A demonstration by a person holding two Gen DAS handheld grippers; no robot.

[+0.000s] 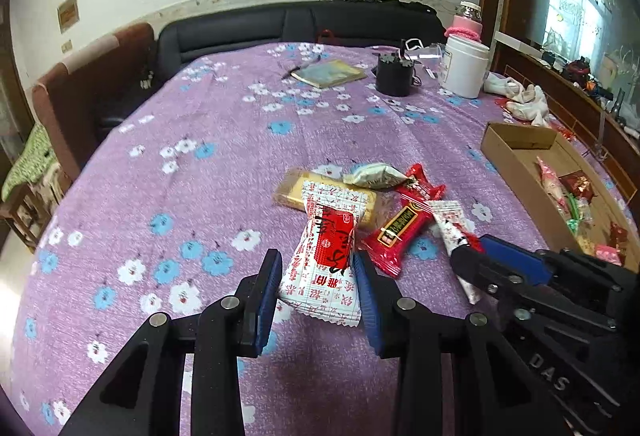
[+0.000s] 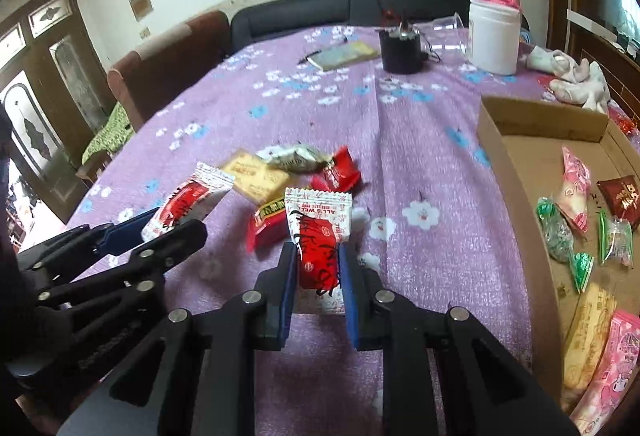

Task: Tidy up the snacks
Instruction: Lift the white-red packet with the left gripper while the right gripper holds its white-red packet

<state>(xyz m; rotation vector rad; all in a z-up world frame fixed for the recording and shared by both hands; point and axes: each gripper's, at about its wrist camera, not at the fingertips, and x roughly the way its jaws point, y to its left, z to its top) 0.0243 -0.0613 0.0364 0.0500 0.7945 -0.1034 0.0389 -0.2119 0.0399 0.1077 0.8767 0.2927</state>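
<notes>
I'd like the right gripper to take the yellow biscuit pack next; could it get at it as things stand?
Probably not yet. The right gripper is shut on a white-and-red snack, and the yellow biscuit pack lies partly under a greenish packet and beside the red bar.

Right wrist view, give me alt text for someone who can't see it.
The right tongs grip a white and red snack packet above a purple floral tablecloth. At left, the left tongs hold a matching packet; a cardboard tray of snacks sits right.
</notes>
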